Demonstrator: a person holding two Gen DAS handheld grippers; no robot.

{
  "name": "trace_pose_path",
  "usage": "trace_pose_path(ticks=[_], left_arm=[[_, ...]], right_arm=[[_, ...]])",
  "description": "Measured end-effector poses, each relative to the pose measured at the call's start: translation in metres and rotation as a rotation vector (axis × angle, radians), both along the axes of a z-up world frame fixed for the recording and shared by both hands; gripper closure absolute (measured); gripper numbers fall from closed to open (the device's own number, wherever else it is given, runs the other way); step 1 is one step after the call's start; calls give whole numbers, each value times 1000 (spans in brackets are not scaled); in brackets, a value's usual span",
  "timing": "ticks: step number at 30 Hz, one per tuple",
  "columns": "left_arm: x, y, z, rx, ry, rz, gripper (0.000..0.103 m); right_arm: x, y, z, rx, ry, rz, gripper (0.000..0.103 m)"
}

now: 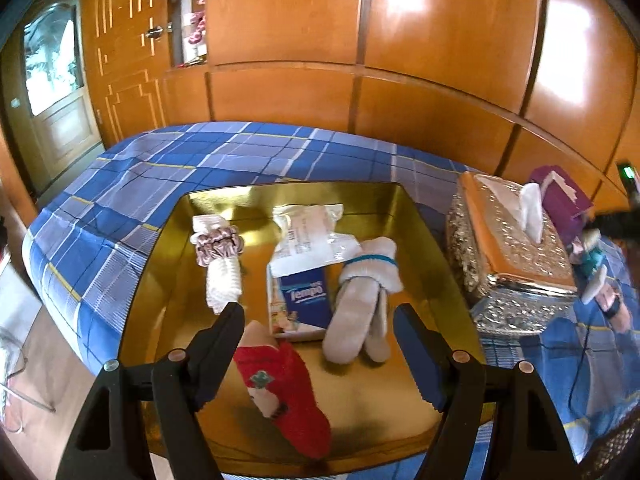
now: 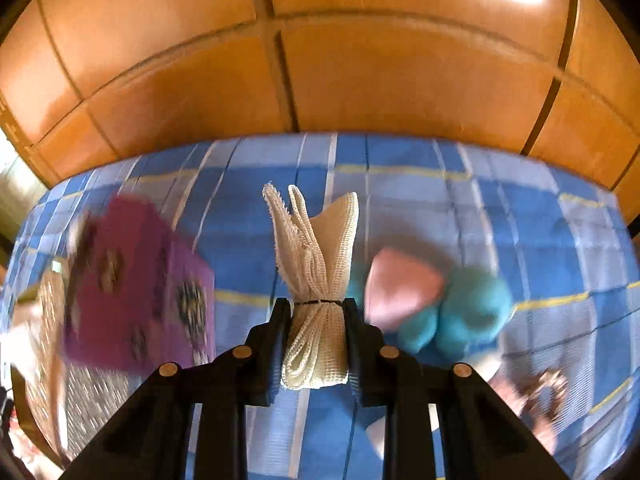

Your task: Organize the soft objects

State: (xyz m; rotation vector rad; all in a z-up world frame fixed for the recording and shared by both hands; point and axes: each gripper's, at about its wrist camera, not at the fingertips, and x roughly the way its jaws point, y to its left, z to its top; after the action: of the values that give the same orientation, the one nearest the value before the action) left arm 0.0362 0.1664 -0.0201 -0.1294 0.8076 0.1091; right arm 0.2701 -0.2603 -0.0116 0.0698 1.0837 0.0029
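Your right gripper pinches a bundled mesh cloth at its black tie, holding it up over the plaid bed. Behind it lie a blurred teal and pink soft item and a purple box. Your left gripper hangs with fingers spread over the gold tray, which holds a red sock, grey socks, a tissue pack and a scrunchie.

The right gripper has its jaws clamped on a tied mesh cloth bundle above the plaid bedspread.
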Motion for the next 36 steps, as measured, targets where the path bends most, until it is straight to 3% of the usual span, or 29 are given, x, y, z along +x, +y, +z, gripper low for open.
trace_pose_path(ticks=[4, 8, 14, 17, 19, 23, 28, 36], left_arm=[[-7, 1, 3, -14, -15, -11, 22], [-13, 4, 5, -12, -26, -21, 21], [-19, 13, 6, -10, -35, -3, 20], [-21, 18, 7, -15, -39, 6, 20], [-23, 20, 7, -20, -44, 7, 20], [-25, 21, 7, -33, -48, 7, 20], [-26, 18, 9, -37, -55, -1, 20], [-28, 19, 7, -44, -52, 5, 20]], right_arm=[[26, 25, 28, -34, -9, 38, 78], [37, 72, 61, -11, -80, 157, 78], [10, 164, 98, 2, -182, 425, 78], [-8, 197, 102, -110, -224, 510, 78], [-7, 202, 92, -145, -190, 499, 85], [-4, 190, 78, -104, -154, 456, 86], [-10, 177, 76, -109, -149, 435, 91], [-4, 177, 76, -36, -124, 384, 91]])
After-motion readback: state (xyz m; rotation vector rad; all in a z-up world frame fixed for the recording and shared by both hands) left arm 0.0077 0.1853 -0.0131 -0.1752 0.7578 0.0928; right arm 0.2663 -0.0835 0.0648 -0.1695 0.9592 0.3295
